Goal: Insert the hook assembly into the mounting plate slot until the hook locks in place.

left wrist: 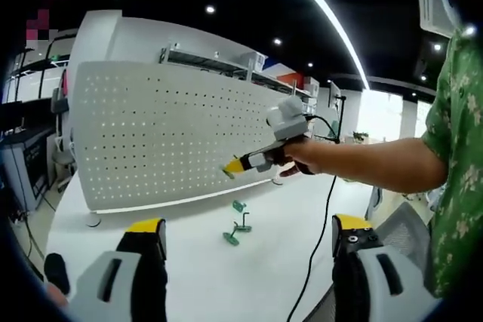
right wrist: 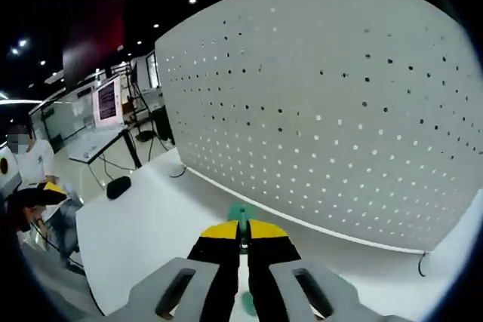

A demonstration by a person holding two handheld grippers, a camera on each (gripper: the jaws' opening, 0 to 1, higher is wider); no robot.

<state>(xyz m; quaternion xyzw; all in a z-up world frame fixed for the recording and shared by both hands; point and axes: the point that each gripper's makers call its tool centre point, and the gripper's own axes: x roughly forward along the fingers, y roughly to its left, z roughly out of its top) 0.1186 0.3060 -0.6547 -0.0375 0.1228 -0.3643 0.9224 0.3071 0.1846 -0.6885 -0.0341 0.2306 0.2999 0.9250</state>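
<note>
**Operator:** State the condition of both grippers, fingers first.

**Technician:** The right gripper (right wrist: 242,240) has its yellow-tipped jaws brought together on a small green hook assembly (right wrist: 241,215), whose tip projects just past the jaw ends. In the left gripper view the same tool (left wrist: 240,164) is held out by the person's hand (left wrist: 300,154), with the green hook (left wrist: 228,171) at its tip close to the face of the white pegboard mounting plate (left wrist: 151,133). Whether the hook touches the plate cannot be told. The left gripper (left wrist: 249,233) stands with its jaws wide apart and nothing between them, low over the white table (left wrist: 204,277).

**Operator:** Where are the remaining parts?

**Technician:** Further green hooks (left wrist: 238,224) lie loose on the table in front of the plate, between the plate's foot and the left jaws.

**Operator:** How will the hook handle?

**Technician:** Judged from its size: light, stiff moulded plastic or coated wire, with little surface to hold. A narrow part like this may twist in the jaws if pressed off-axis. Hold it at the shank behind the hooked end, leaving the insertion end free.

**Operator:** And the plate?

**Technician:** A rigid upright perforated panel. It may rock on its foot under pressure, so push squarely into the slot.
</note>
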